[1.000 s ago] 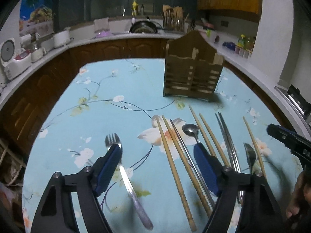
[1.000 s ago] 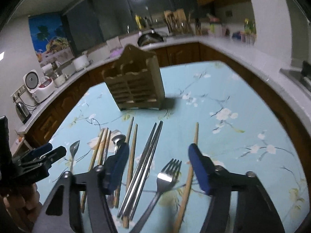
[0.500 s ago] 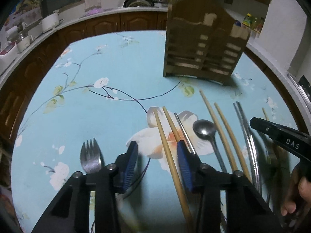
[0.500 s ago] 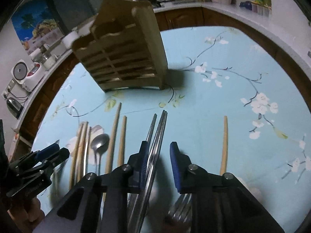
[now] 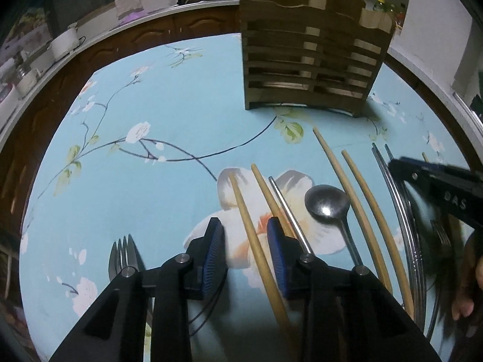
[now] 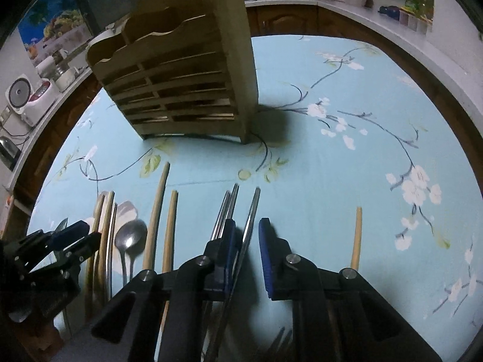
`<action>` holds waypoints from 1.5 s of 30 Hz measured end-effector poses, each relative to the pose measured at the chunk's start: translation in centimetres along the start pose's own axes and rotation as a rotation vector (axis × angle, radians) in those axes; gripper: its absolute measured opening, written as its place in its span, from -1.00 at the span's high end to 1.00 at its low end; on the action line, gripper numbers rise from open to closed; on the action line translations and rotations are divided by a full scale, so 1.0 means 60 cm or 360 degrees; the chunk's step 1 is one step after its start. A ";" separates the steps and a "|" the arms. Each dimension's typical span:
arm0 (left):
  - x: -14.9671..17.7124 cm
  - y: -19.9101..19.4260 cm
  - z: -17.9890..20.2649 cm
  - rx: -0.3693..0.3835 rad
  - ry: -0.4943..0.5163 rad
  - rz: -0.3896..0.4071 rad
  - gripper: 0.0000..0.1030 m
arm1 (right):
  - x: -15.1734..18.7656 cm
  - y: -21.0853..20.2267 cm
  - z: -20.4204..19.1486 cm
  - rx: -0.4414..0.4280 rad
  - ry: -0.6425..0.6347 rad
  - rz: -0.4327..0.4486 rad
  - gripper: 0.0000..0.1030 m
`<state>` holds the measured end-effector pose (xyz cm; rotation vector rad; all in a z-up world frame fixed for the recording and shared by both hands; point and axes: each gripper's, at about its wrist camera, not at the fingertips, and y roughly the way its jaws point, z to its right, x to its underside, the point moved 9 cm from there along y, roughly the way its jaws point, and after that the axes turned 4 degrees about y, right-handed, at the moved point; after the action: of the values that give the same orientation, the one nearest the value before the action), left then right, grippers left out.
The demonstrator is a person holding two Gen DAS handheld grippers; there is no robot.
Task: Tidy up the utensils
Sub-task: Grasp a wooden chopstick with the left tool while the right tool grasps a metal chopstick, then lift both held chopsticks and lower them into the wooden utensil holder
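Your left gripper [image 5: 246,252] points steeply down at the flowered tablecloth [image 5: 169,120], and its jaws are closing with a wooden chopstick [image 5: 253,241] running between the blue pads [image 5: 215,253]. The stick lies nearer the right pad, with a gap on its left side, so it is bracketed but not clearly pinched. A second wooden chopstick [image 5: 268,193] and a thin metal chopstick [image 5: 289,214] lie just right of that pad, then a spoon [image 5: 327,203]. A fork [image 5: 123,255] lies apart on the left.

Your right gripper [image 6: 247,252] also points down, jaws closing, narrower than the left. A metal chopstick [image 6: 252,214] passes between its pads, close against the left one; I cannot tell whether both pads press on it. Two more metal chopsticks [image 6: 226,208] sit just outside the left pad, and a lone wooden chopstick [image 6: 356,235] lies well to the right.

The wooden utensil holder [image 6: 181,75] stands upright on the cloth beyond both rows.
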<state>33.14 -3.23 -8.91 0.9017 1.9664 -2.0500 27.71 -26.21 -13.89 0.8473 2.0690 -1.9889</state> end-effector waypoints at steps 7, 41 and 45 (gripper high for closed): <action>-0.006 0.002 0.013 0.0036 0.0021 0.0018 0.91 | -0.003 -0.002 0.002 -0.0065 0.0032 0.0040 0.88; -0.011 -0.368 -0.076 0.0377 -0.0209 0.0737 0.92 | -0.102 -0.361 -0.048 -0.0404 0.0039 0.0776 0.92; -0.036 -0.366 -0.079 0.0359 -0.0211 0.0788 0.91 | -0.122 -0.364 -0.049 -0.0402 0.0052 0.0811 0.92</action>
<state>25.19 3.33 11.19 1.1263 1.2956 -1.9889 23.90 -24.68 8.98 1.2058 1.8249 -1.4257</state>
